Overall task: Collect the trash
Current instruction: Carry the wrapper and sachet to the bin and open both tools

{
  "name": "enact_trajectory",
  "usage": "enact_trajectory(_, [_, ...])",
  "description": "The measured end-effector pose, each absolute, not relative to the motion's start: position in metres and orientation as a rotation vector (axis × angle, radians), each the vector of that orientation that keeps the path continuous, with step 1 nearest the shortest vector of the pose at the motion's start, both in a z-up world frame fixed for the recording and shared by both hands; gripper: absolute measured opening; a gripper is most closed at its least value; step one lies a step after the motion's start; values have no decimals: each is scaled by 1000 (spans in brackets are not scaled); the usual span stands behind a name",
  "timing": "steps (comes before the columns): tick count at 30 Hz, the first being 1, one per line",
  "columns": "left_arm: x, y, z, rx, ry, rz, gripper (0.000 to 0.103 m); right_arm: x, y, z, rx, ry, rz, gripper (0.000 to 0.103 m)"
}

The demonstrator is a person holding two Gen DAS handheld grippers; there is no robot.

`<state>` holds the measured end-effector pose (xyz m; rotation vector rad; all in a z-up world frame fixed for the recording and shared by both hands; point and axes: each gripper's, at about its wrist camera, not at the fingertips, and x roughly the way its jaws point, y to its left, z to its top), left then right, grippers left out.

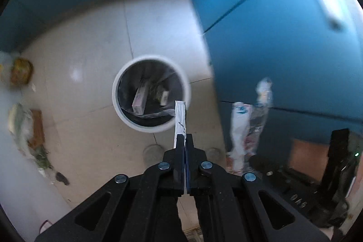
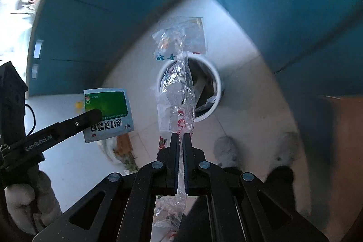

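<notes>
Each tool (image 1: 185, 136) (image 2: 180, 136) pinches trash above bin (image 1: 151, 94).

Left gripper (image 1: 185, 136): matte black linkage arms with cut-out slots, four round silver rivets, blue-edged jaws. Right gripper (image 2: 180, 135): identical black frame, silver rivets, blue pad edges. Side of left unit printed "GenRobot.AI" in white; thin black cable behind; pale glove (image 2: 25, 203) beneath.

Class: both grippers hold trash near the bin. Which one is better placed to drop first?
Probably the right gripper: its clear wrapper hangs over the bin. The left gripper's sachet only reaches the rim.
</notes>
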<state>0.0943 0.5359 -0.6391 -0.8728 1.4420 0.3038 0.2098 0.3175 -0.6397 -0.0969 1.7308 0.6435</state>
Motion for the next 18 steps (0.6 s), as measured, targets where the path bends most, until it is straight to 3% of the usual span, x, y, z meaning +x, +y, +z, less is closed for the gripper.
enact_trajectory(7, [95, 582, -847, -973, 1575, 321, 0, 202, 380, -875, -85, 1923, 591, 3])
enact_trajectory(14, [95, 596, -926, -917, 1668, 333, 1, 201, 401, -972, -228, 1935, 577, 5])
enact_trajectory(16, [94, 596, -926, -893, 1676, 339, 4, 201, 404, -979, -258, 1934, 567, 12])
enact_trajectory(17, [93, 596, -924, -886, 1669, 339, 4, 201, 404, -979, -271, 1929, 560, 30])
enact_trajectory(18, [93, 598, -921, -875, 1665, 343, 7, 203, 407, -977, -281, 1923, 554, 41])
